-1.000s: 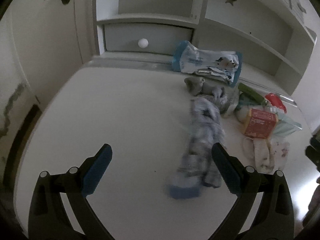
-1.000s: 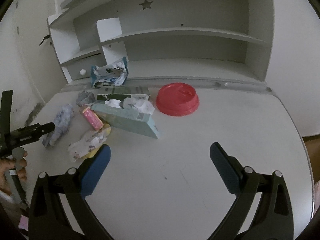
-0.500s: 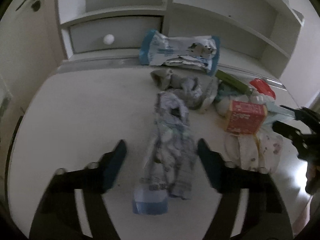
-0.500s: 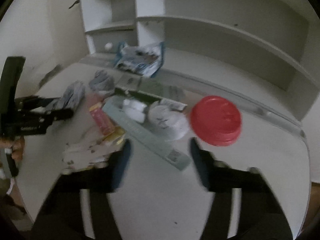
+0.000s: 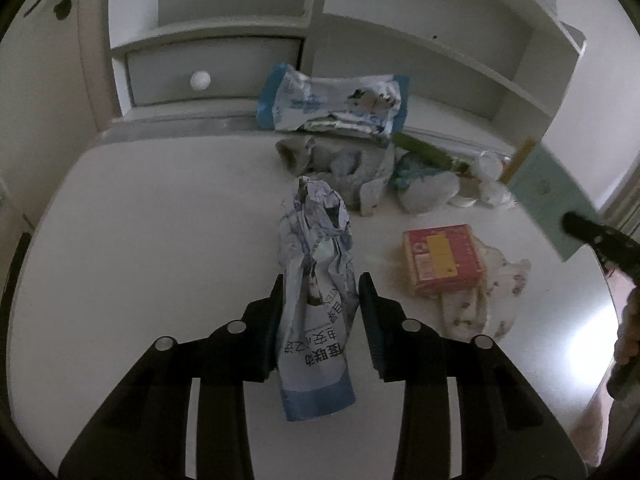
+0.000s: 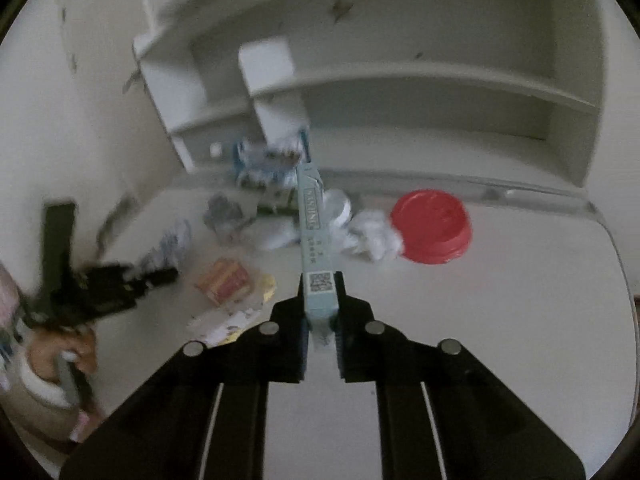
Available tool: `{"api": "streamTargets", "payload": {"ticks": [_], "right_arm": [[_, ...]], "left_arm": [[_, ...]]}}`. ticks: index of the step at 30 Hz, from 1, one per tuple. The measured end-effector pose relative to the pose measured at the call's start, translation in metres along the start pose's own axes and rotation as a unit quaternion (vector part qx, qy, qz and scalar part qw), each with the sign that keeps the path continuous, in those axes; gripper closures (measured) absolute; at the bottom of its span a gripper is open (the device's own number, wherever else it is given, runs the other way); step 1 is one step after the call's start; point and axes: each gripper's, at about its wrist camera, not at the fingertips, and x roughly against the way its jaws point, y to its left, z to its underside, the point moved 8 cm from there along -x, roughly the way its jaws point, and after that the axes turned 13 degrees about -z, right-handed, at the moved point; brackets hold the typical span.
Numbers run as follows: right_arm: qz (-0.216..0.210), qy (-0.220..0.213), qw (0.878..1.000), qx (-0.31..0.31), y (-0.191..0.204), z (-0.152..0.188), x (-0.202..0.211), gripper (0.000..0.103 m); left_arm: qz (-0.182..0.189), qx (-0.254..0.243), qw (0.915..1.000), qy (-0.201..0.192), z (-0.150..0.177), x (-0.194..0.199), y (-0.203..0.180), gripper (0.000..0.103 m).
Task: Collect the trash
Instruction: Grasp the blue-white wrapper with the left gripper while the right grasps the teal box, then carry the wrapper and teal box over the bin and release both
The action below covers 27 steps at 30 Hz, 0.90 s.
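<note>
Left wrist view: the left gripper (image 5: 320,292), wide open over the bench (image 5: 152,220) a second ago, now has its jaws closed in on the crumpled printed wrapper (image 5: 318,280), which runs up the centre of the frame; the pads sit against both its sides, so the grasp looks made. To its right lie the red carton (image 5: 442,258) and, at upper centre, the blue-edged wipes pack (image 5: 332,100).

Right wrist view: the right gripper (image 6: 320,304), open and empty a second ago, now has its jaws clamped on the pale blue box (image 6: 314,236), which points away up the centre of the frame. The red lid (image 6: 432,226) rests on the bench at right.

Both grippers now appear loaded; carrying off is likely next.
</note>
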Motion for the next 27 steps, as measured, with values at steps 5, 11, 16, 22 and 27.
{"api": "streamTargets", "payload": {"ticks": [5, 11, 16, 22, 27], "right_arm": [[0.024, -0.041, 0.999, -0.006, -0.004, -0.001, 0.034, 0.092], [0.041, -0.019, 0.998, -0.043, -0.027, 0.029, 0.03, 0.092], [0.039, -0.006, 0.998, -0.056, -0.034, 0.046, 0.029, 0.092], [0.037, -0.04, 0.997, -0.059, -0.036, 0.045, 0.064, 0.092], [0.045, -0.116, 0.989, -0.083, -0.052, 0.044, 0.154, 0.092]], "left_arm": [[0.012, 0.009, 0.9997, -0.017, -0.007, 0.011, -0.002, 0.069], [0.013, -0.001, 0.9997, -0.021, -0.008, 0.02, -0.014, 0.069], [0.008, -0.008, 0.9996, -0.028, -0.01, 0.028, -0.022, 0.069], [0.018, -0.038, 0.9978, -0.052, -0.013, 0.056, -0.055, 0.069], [0.089, -0.114, 0.9858, -0.085, -0.011, 0.101, -0.15, 0.069]]}}
